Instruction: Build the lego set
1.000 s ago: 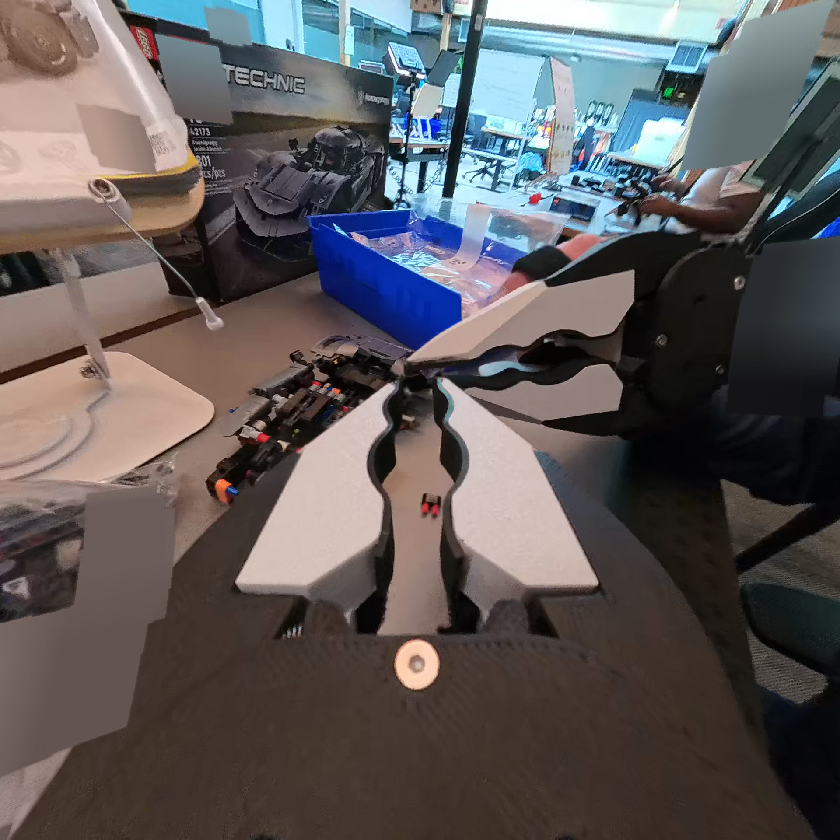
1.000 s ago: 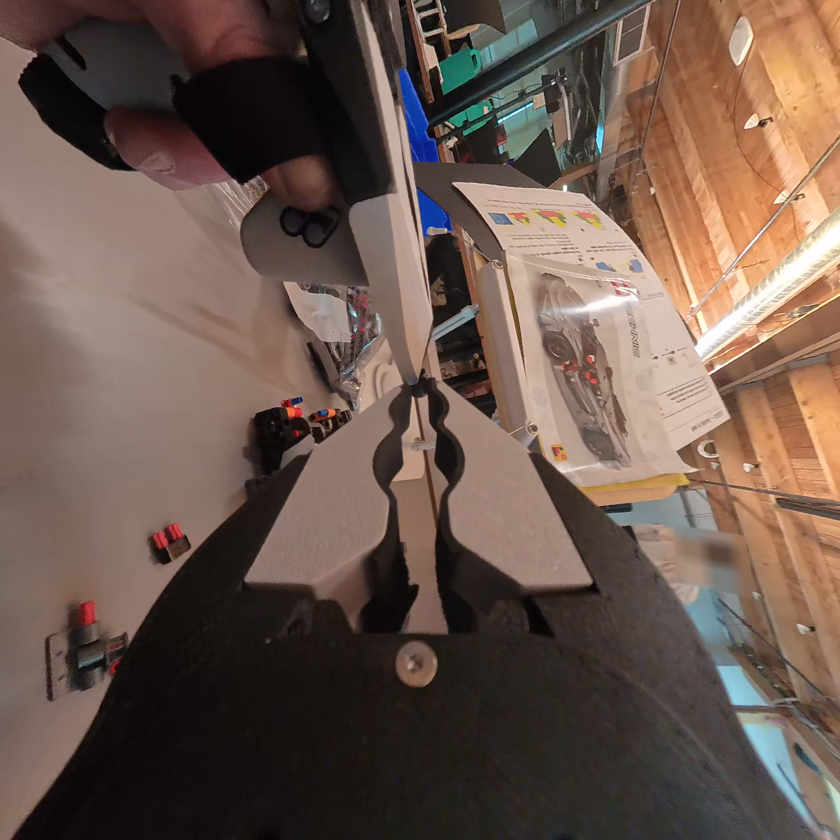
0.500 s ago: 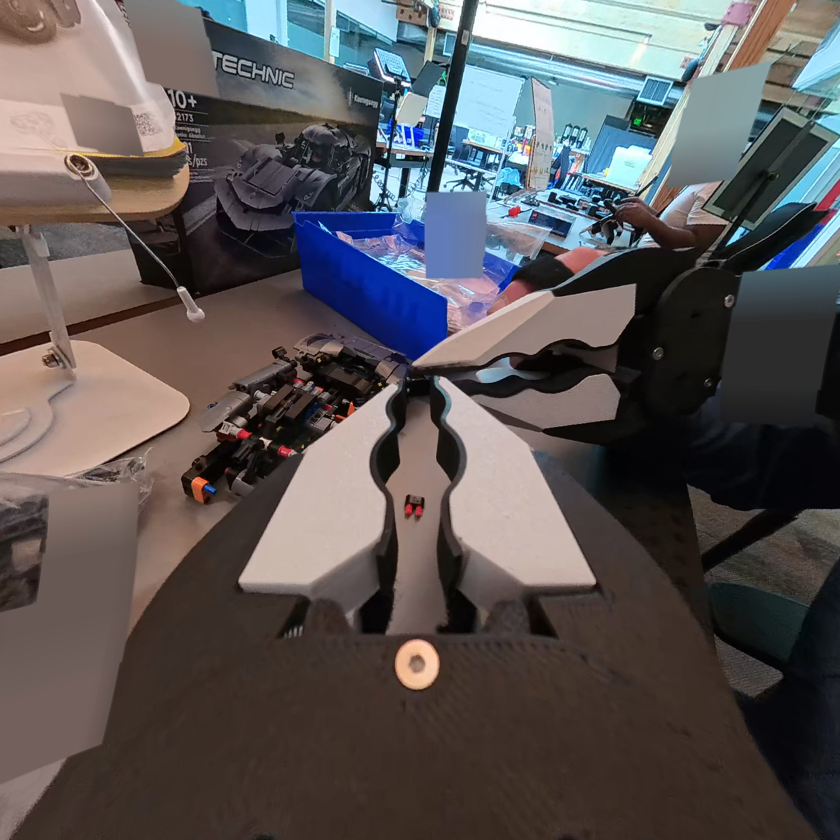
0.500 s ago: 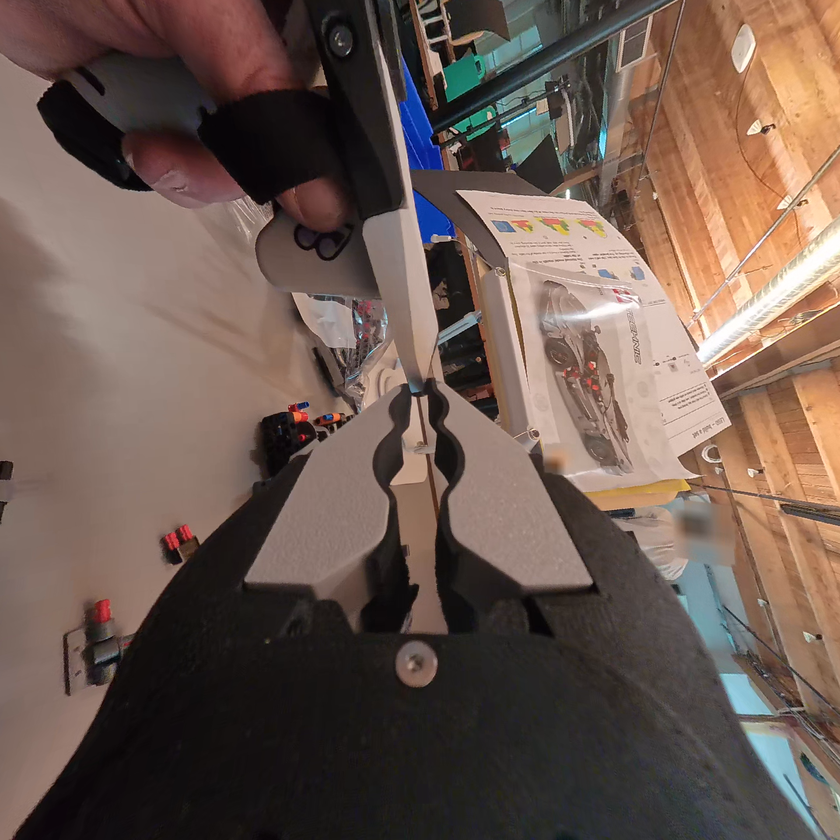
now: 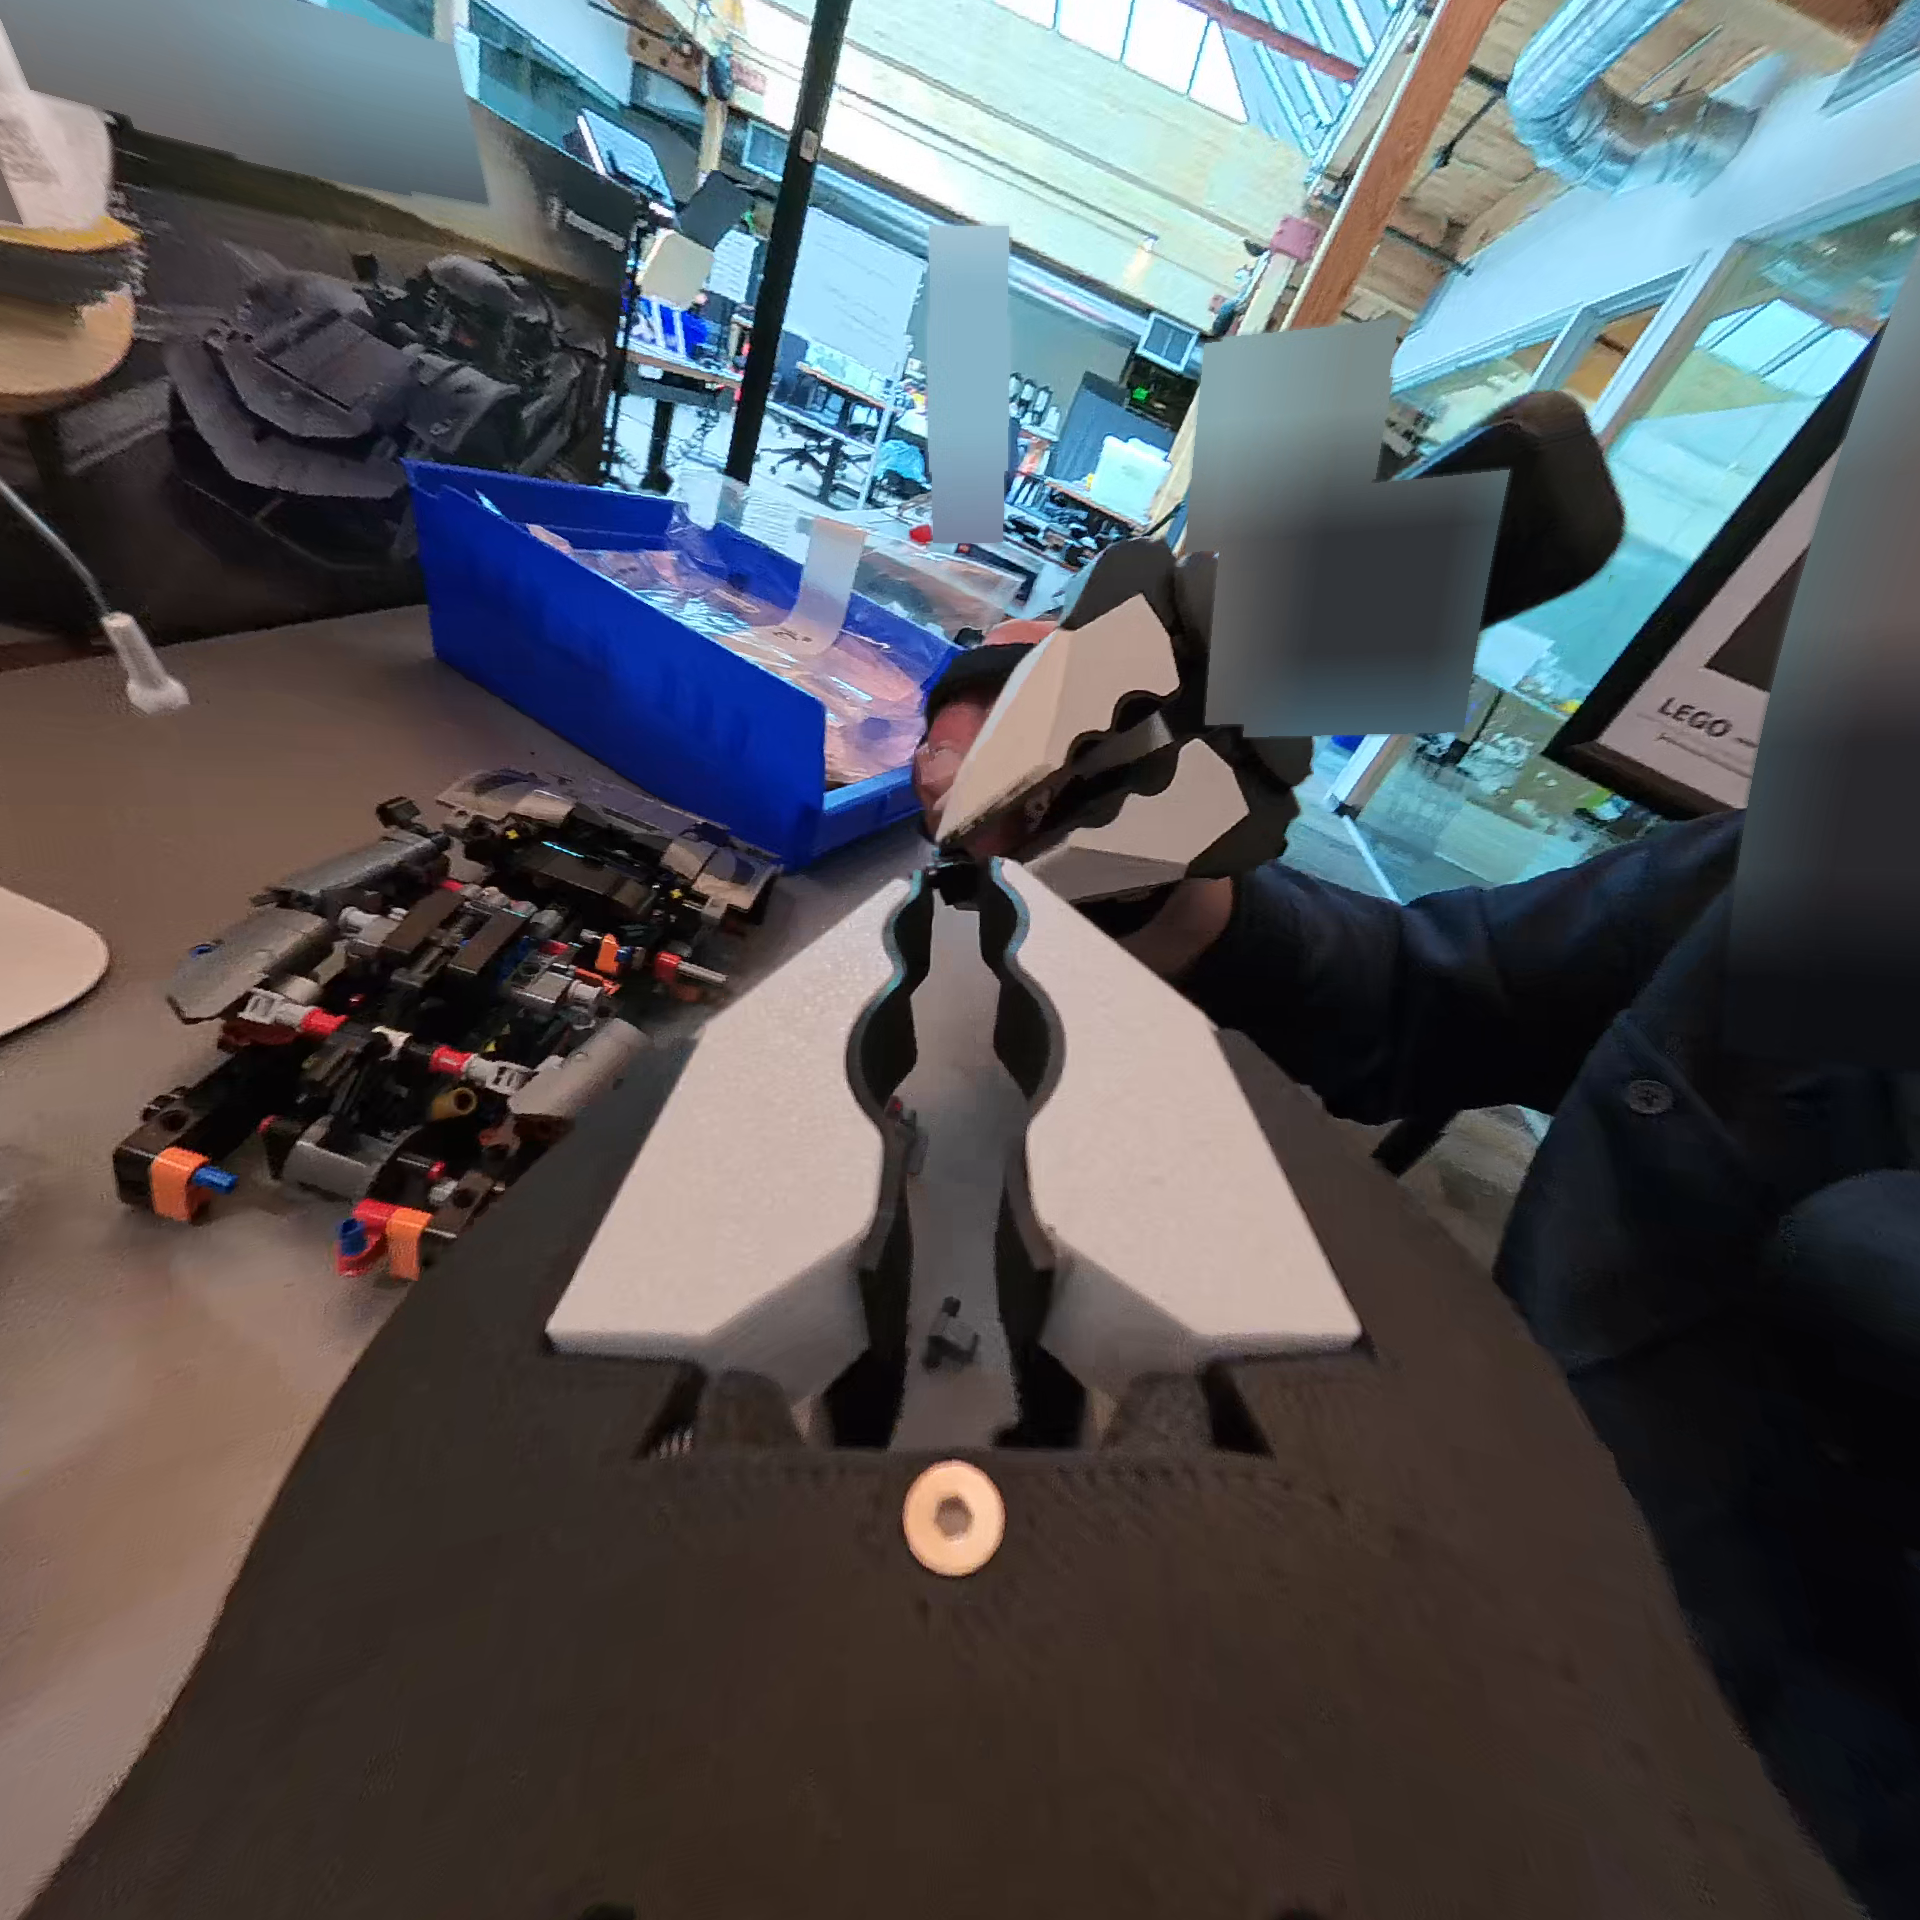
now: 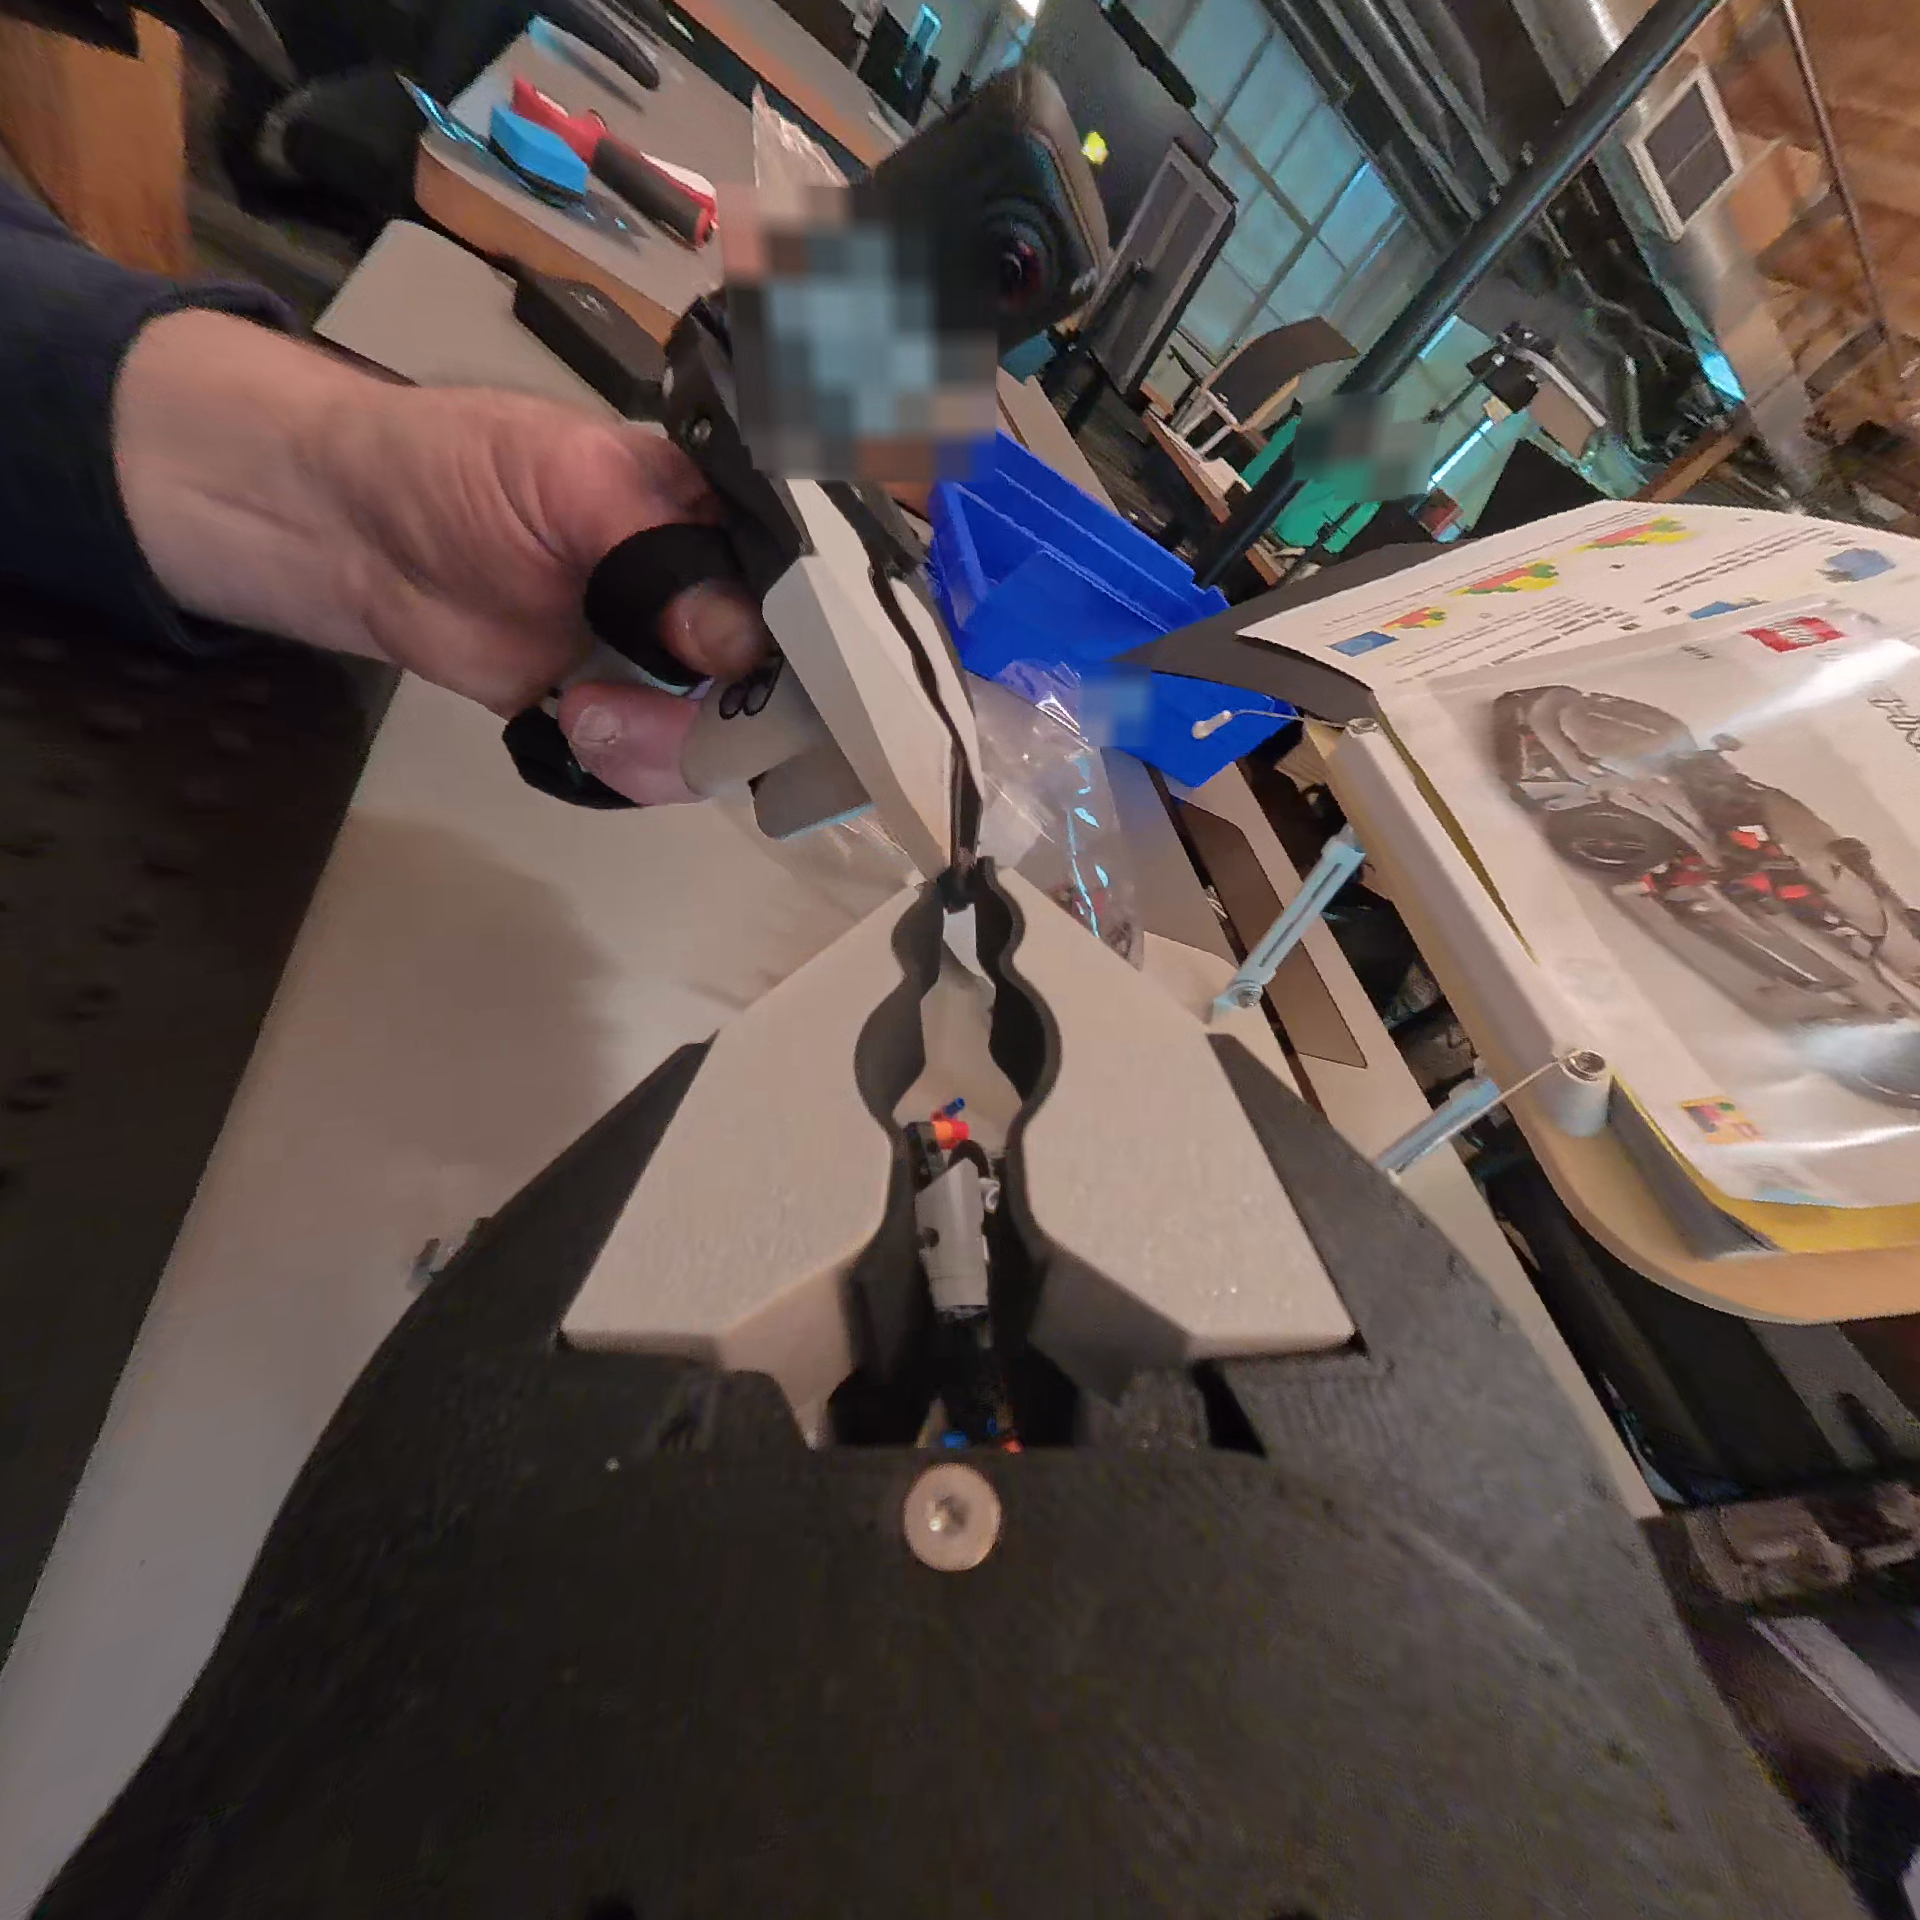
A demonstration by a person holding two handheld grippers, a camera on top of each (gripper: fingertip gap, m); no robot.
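While both grippers meet tip to tip above the grey table (image 5: 156, 1403), a small black piece (image 5: 954, 885) sits pinched between them. Left gripper (image 5: 958, 883) tongs are pressed together on that piece; right gripper (image 6: 961, 896) tongs likewise close on it. Down to the left, the half-built dark lego car (image 5: 416, 997) lies flat on the table, just beside a blue bin (image 5: 623, 665) holding clear bags. An instruction booklet (image 6: 1662, 831) rests on a stand nearby.

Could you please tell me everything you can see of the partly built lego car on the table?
The partly built lego car lies flat on the grey table, in front of the blue bin and apart from it. It is mostly black and grey plastic, with red, orange and blue pins showing. No gripper touches it.
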